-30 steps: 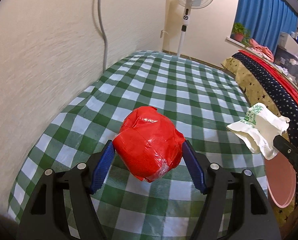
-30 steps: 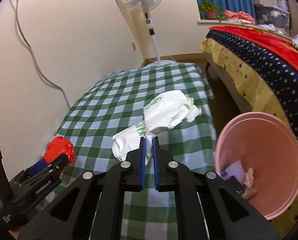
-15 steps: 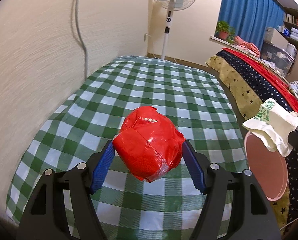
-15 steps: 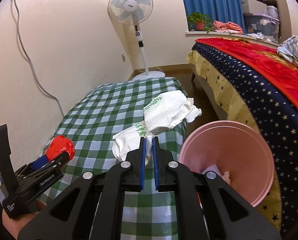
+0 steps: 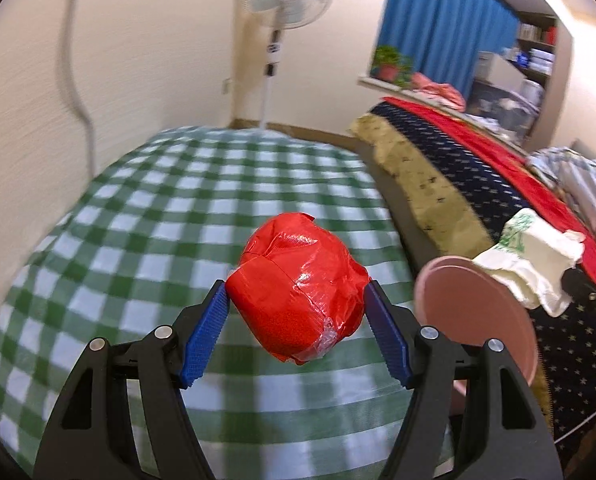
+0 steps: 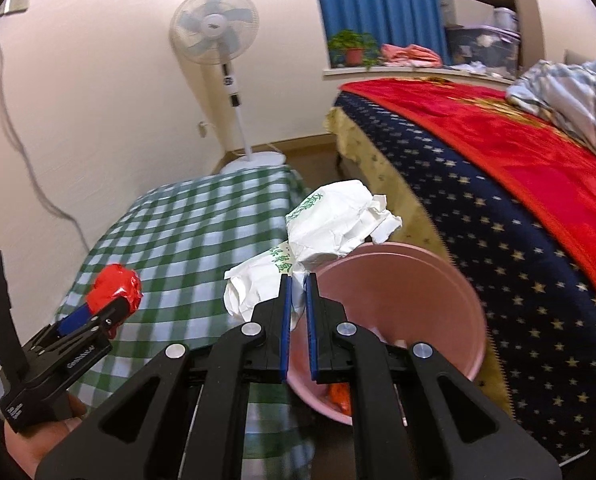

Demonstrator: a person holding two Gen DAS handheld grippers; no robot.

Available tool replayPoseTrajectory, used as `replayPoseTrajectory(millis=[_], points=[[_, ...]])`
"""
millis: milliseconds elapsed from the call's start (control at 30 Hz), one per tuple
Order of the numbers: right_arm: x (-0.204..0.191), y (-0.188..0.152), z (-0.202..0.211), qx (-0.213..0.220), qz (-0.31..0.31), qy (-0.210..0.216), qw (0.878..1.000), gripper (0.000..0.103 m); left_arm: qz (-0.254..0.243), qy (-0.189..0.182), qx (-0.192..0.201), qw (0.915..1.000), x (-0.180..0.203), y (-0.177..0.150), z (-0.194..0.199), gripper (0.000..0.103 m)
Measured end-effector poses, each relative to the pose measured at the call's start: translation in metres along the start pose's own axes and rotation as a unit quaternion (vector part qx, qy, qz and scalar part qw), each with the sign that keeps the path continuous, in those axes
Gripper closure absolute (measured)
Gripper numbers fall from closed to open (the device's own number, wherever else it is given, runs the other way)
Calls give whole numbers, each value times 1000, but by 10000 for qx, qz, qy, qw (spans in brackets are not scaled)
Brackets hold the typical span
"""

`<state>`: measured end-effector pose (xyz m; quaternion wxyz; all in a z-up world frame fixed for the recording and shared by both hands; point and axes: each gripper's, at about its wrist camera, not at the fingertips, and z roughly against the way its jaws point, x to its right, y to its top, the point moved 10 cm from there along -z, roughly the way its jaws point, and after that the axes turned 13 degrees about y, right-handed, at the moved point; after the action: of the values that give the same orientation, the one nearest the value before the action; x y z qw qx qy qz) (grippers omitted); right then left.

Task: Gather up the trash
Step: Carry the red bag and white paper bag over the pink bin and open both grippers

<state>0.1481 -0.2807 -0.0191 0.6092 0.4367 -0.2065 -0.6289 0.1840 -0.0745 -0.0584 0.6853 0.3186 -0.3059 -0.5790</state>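
My left gripper is shut on a crumpled red plastic wad, held above the green checked tablecloth. The same red wad and left gripper show at the lower left of the right wrist view. My right gripper is shut on a crumpled white paper bag with green print, which hangs over the near rim of the pink bin. Some trash lies at the bin's bottom. From the left wrist view the white bag hangs above the pink bin at the right.
A bed with a star-patterned cover and red blanket runs along the right, close to the bin. A standing fan is by the far wall. A grey cable hangs down the wall left of the table.
Both grippers have moved right with their loads. The white bag went from above the tablecloth to above the bin's rim; the red wad has come nearer the table's right edge.
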Motion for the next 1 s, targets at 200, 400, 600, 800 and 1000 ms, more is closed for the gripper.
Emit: replayPoseTrajectory(millis=[200, 400, 600, 800, 1000], points=[[45, -4, 10, -36, -273, -446, 9986, 96, -279, -660, 78, 9974, 62, -1, 0, 36], [78, -9, 12, -93, -516, -768, 9957, 96, -590, -1046, 51, 9927, 109, -11, -6, 36], [92, -9, 9, -110, -567, -877, 9945, 96, -786, -1339, 2, 9879, 145, -20, -11, 36], [101, -12, 6, -157, -606, -916, 9938, 96, -829, -1537, -41, 9846, 167, -22, -16, 36], [109, -20, -1, -396, -628, -1051, 9917, 82, -599, -2040, -103, 9771, 182, -20, -14, 26]])
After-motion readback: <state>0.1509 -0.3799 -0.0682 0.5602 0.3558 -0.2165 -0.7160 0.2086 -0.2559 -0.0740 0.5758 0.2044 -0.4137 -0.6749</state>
